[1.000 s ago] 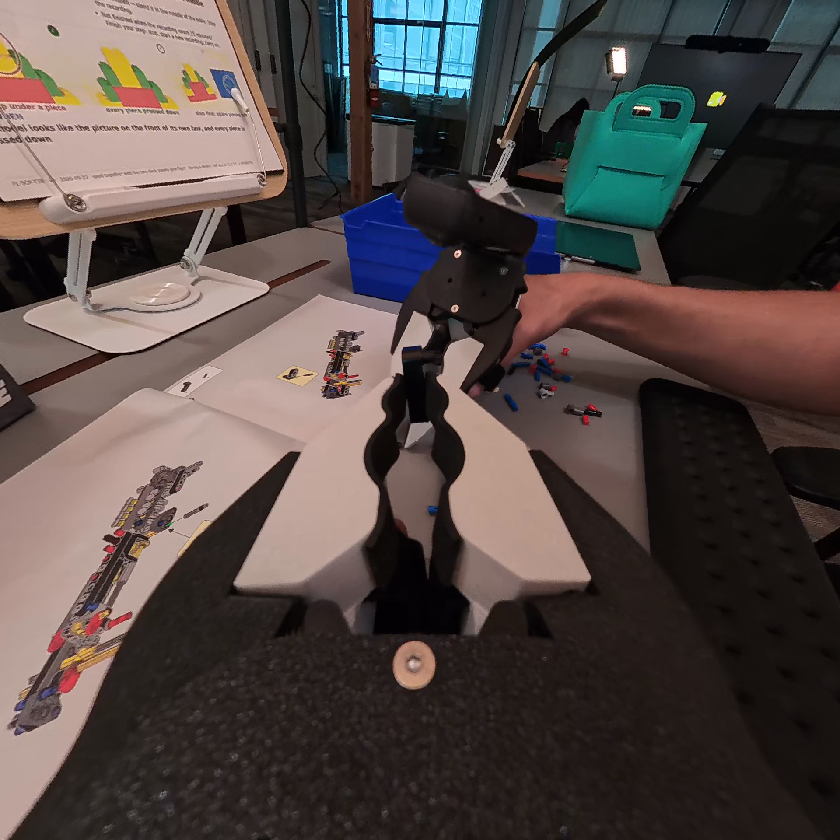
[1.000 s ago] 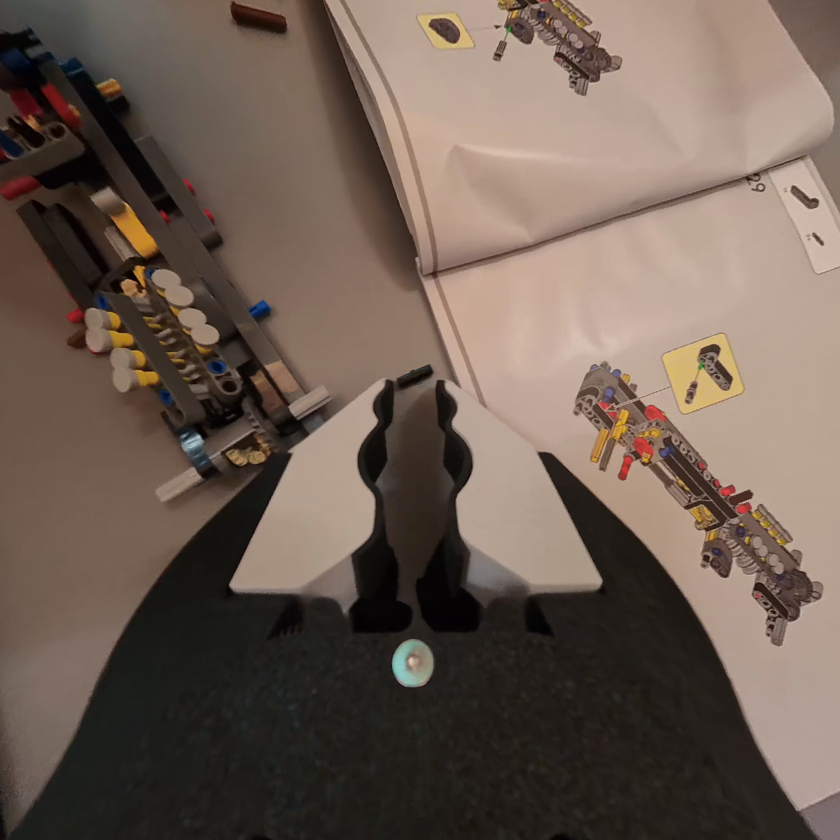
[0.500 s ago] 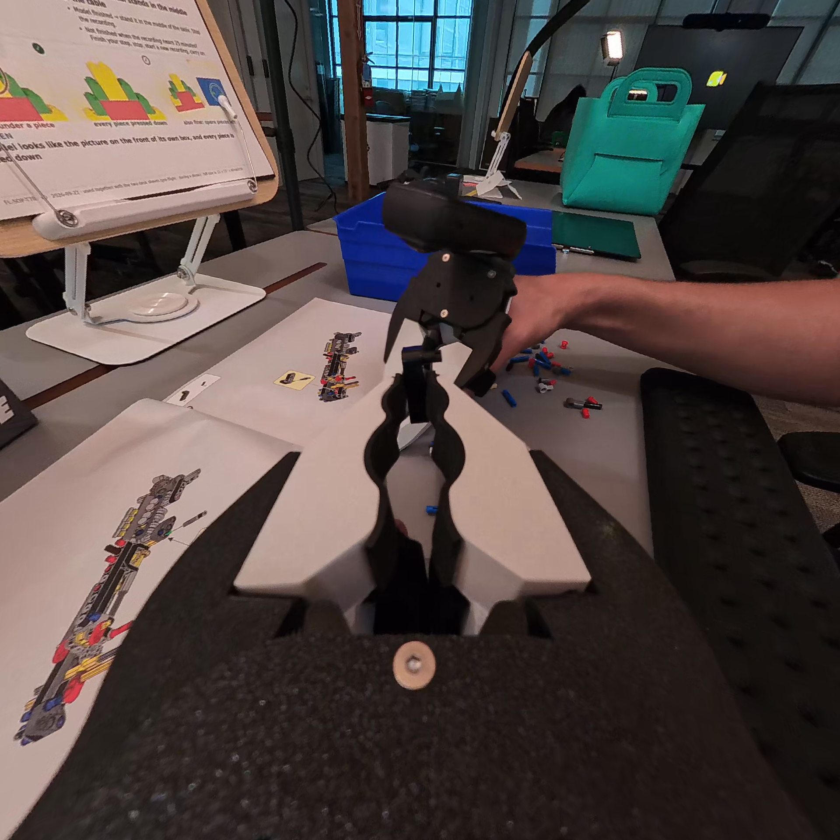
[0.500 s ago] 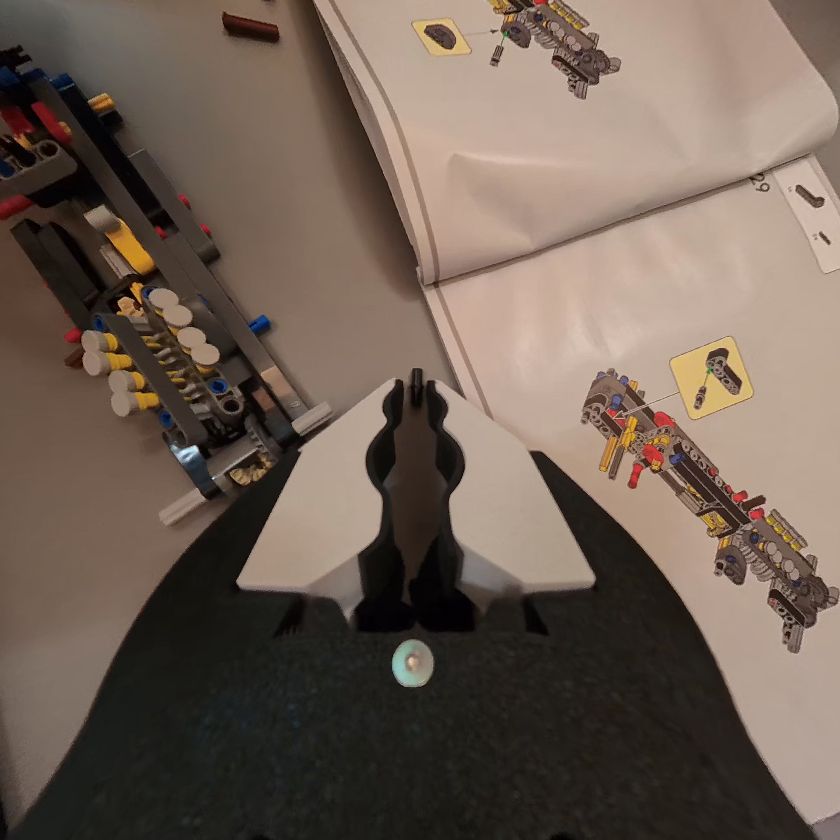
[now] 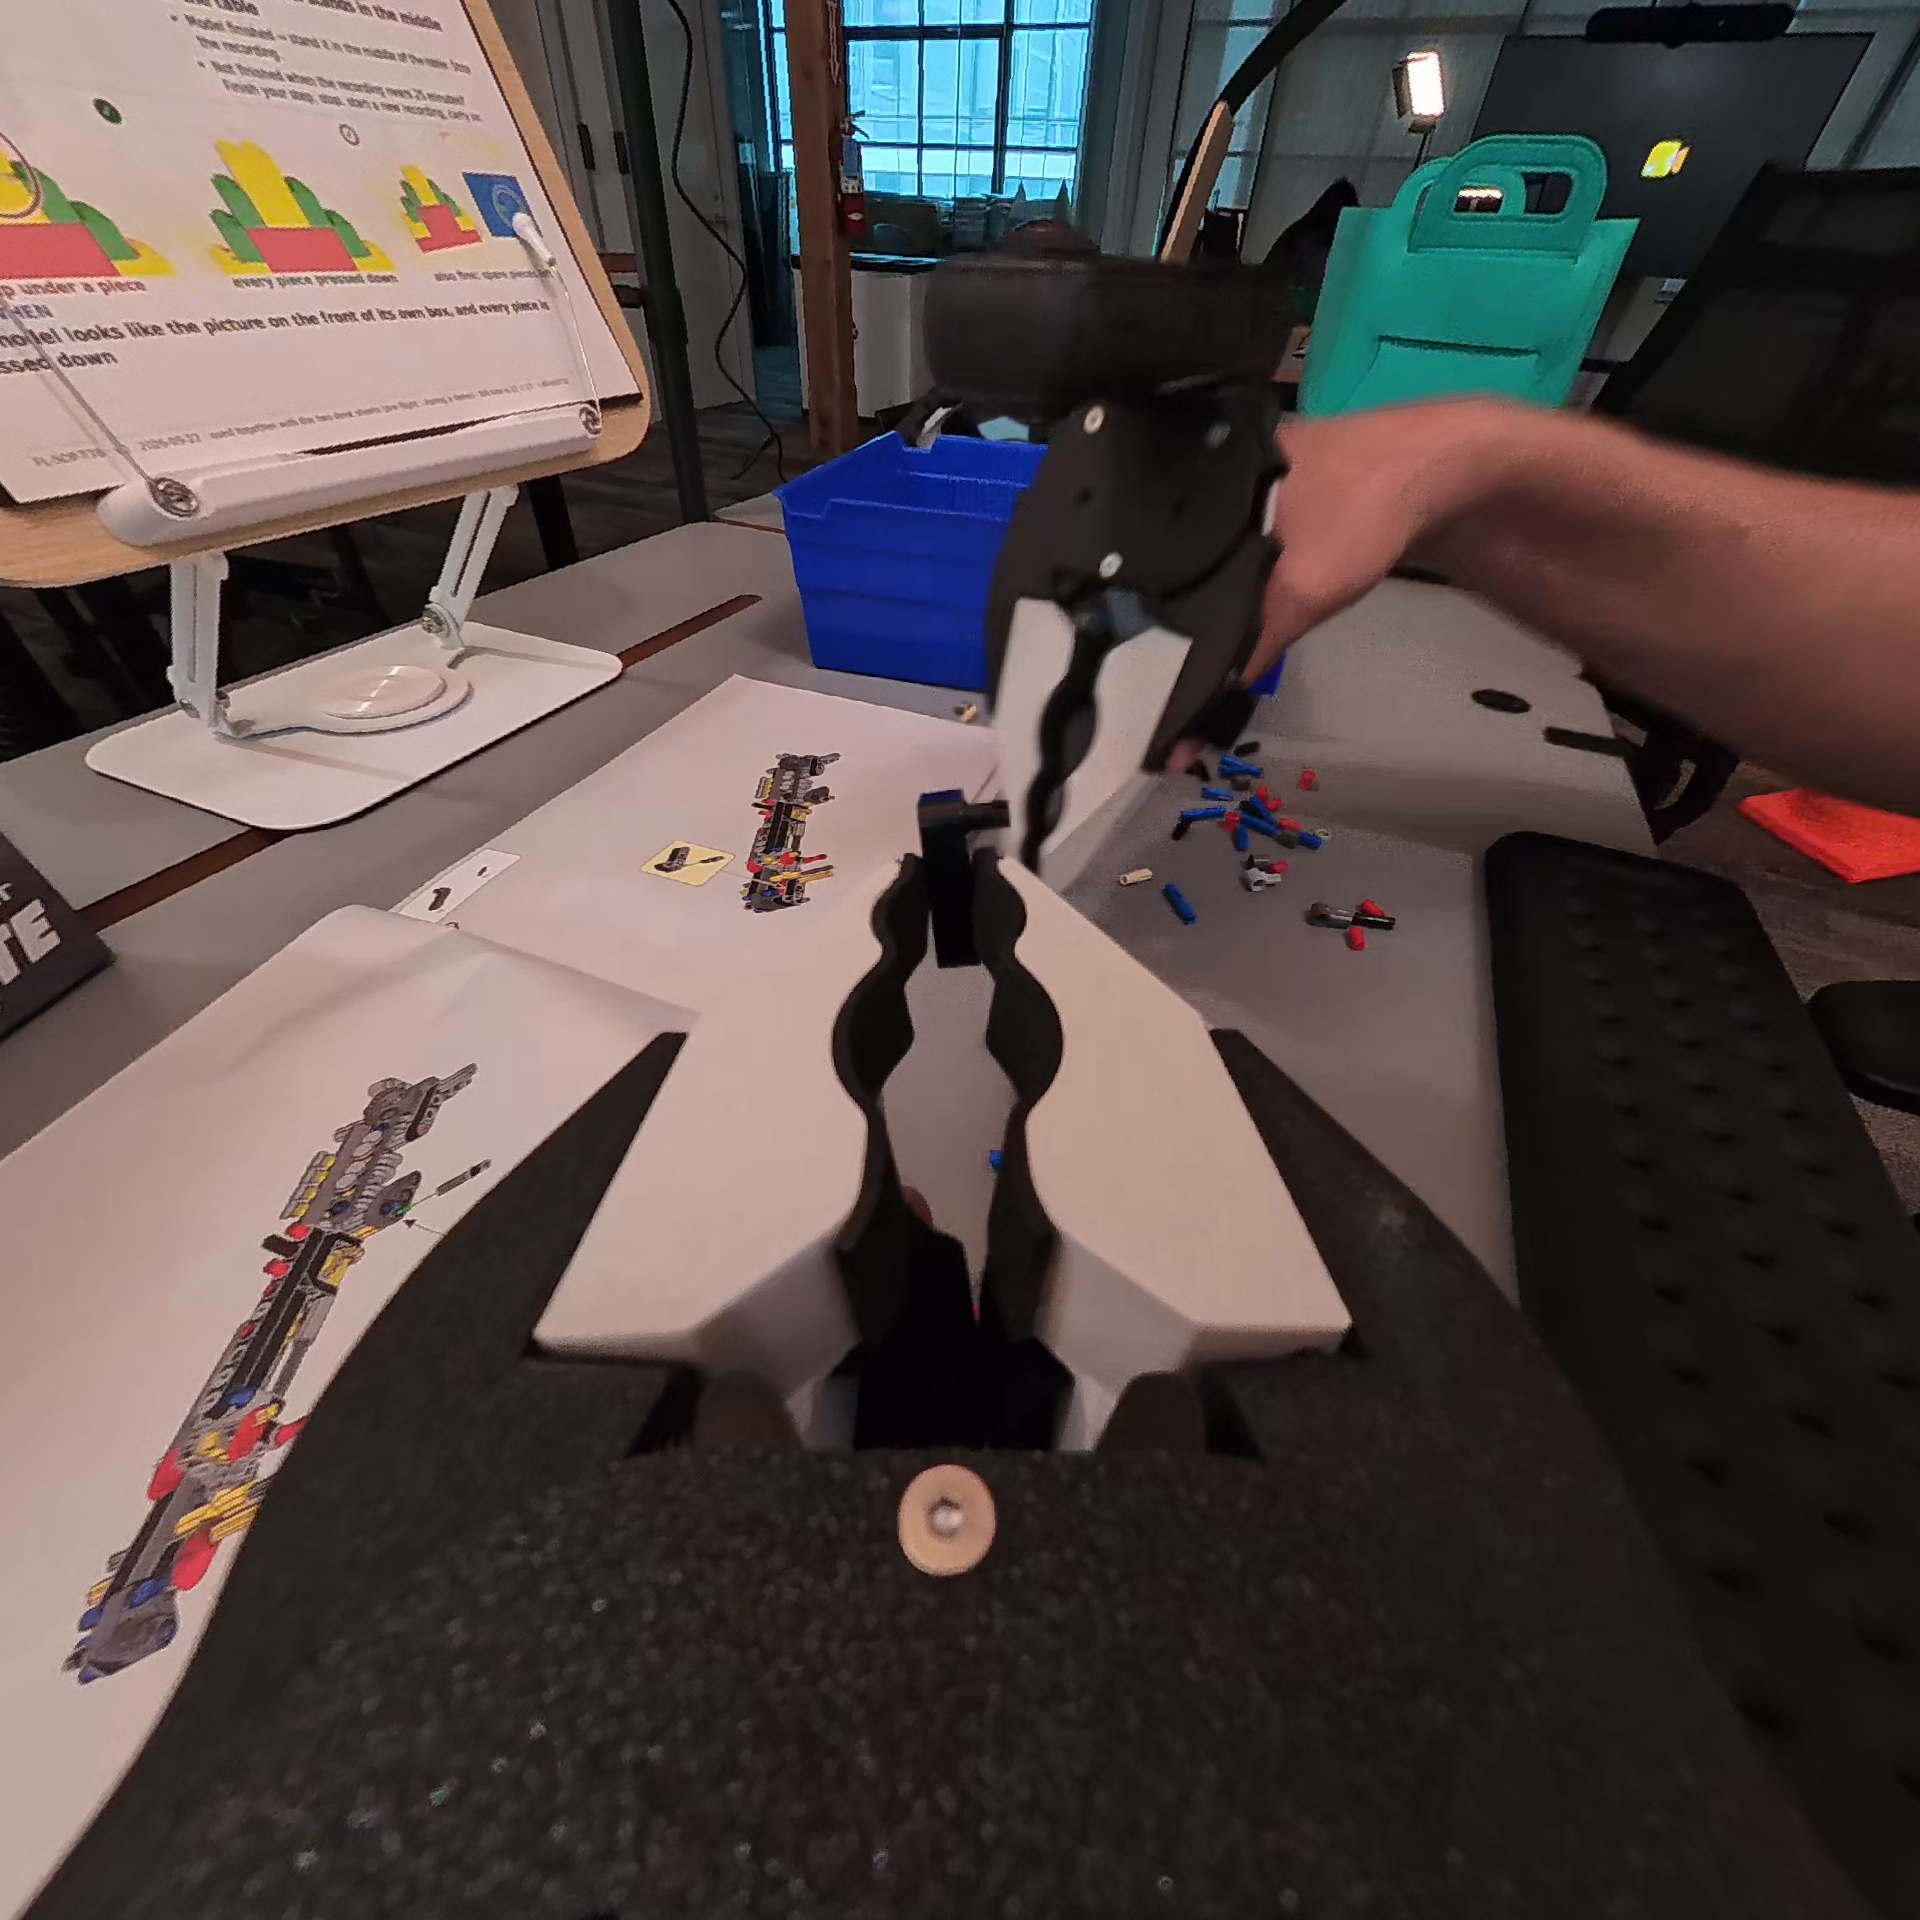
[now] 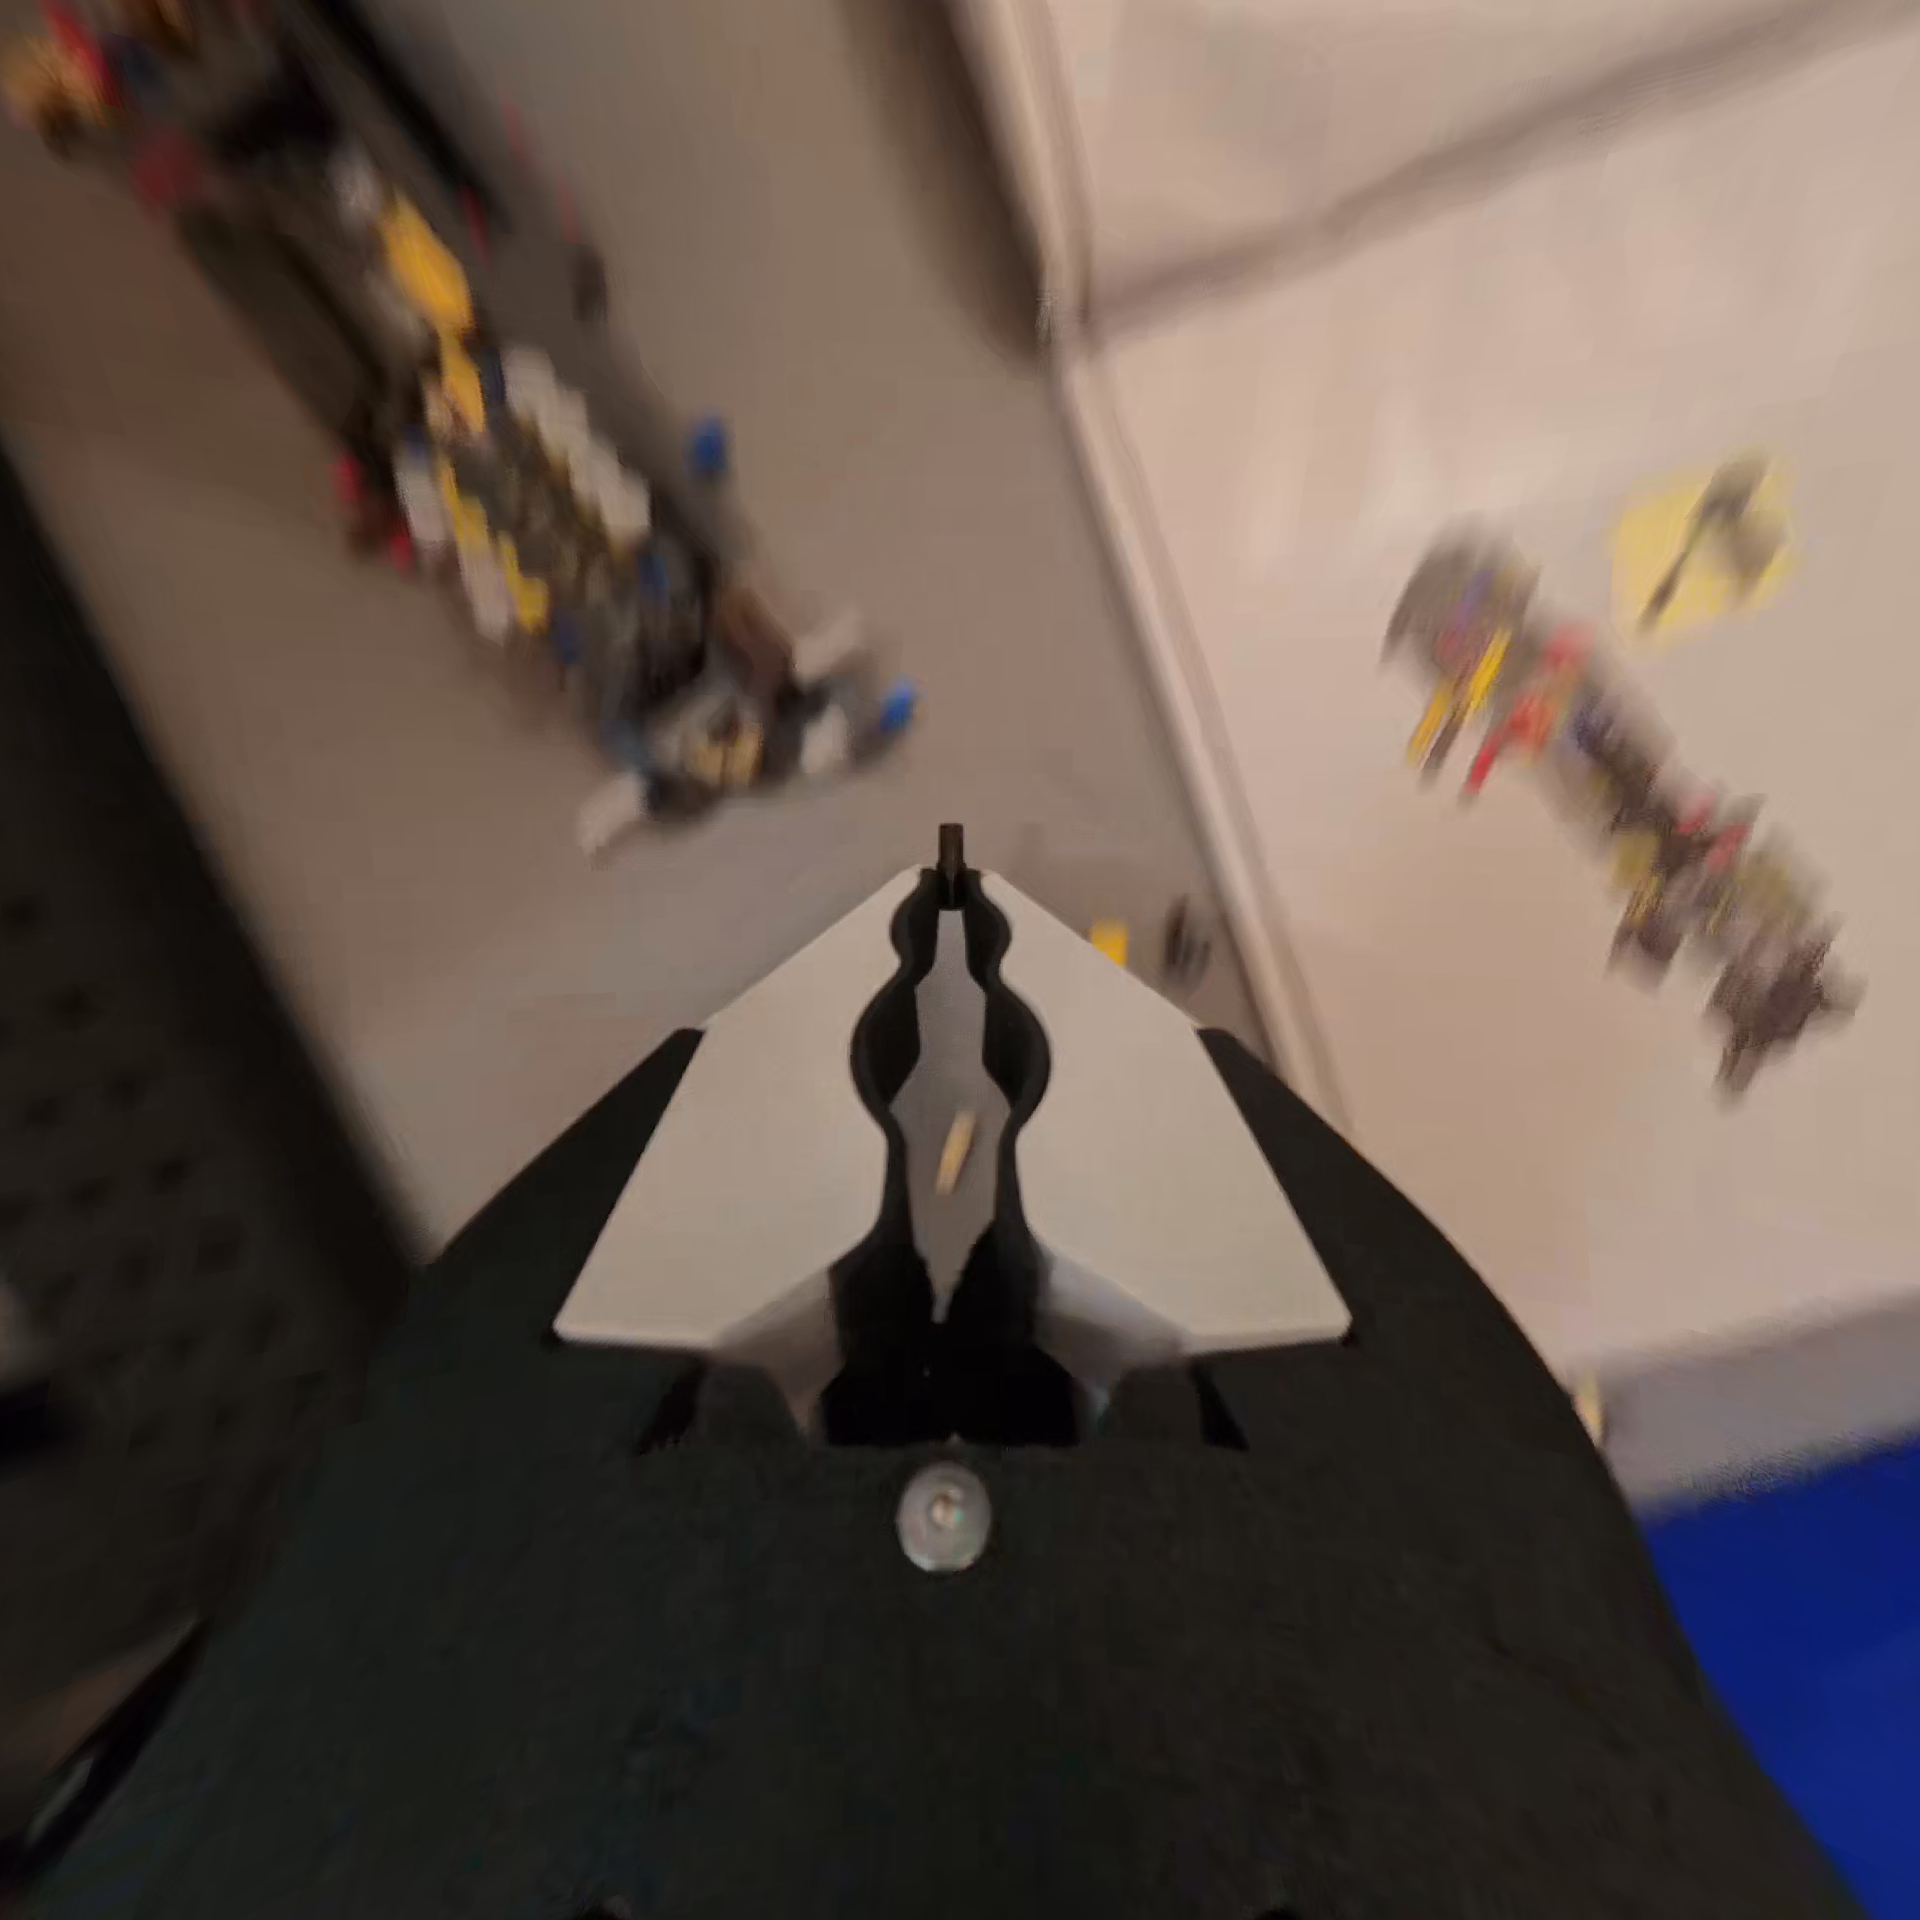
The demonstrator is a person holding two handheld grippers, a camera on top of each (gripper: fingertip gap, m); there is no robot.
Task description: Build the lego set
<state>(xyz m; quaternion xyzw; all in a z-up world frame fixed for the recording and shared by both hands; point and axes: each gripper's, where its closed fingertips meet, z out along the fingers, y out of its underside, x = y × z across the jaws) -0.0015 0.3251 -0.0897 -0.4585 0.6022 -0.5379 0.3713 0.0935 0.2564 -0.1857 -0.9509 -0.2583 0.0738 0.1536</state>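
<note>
Left gripper (image 5: pixel 948 894) is clamping a black beam (image 5: pixel 951 883), right gripper (image 6: pixel 951 883) is pinching a tiny black pin (image 6: pixel 950 847) that is risking slipping mid-swing.

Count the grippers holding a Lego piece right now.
2. The left gripper is shut on a black beam piece with a pin sticking out, above the instruction booklet. The right gripper pinches a small black pin at its tips, over the grey table.
</note>
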